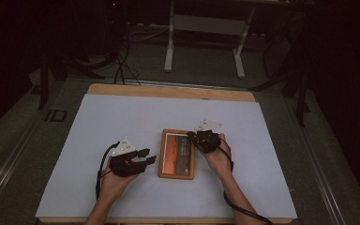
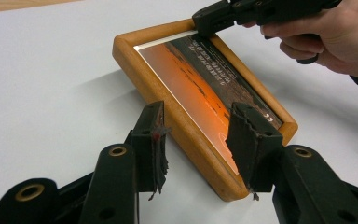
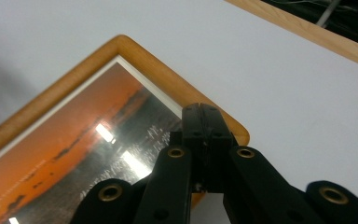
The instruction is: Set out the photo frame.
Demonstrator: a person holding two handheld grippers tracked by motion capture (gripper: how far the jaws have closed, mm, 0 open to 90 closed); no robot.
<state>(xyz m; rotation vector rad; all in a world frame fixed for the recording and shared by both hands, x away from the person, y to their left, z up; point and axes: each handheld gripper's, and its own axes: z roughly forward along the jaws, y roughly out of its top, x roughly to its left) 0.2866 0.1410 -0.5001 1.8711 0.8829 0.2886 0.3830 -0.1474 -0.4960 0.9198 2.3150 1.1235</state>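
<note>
A wooden picture frame [image 1: 177,154] with an orange sunset print lies flat on the white mat [image 1: 122,117]. My left gripper [image 1: 148,156] sits just left of it, jaws open. In the left gripper view the frame's [image 2: 186,79] near edge runs between the left gripper's [image 2: 199,133] two pads, and neither pad presses on it. My right gripper [image 1: 191,136] is shut with nothing between its jaws. Its tip [image 2: 200,21] rests at the frame's far right corner. In the right gripper view the closed right gripper [image 3: 204,116] sits over that corner of the frame [image 3: 74,126].
The mat covers a wooden table whose far edge [image 1: 168,90] shows as a bare strip. Beyond it stand white desk legs [image 1: 169,47] and cables [image 1: 121,65] on a dark floor. Bare mat surrounds the frame on all sides.
</note>
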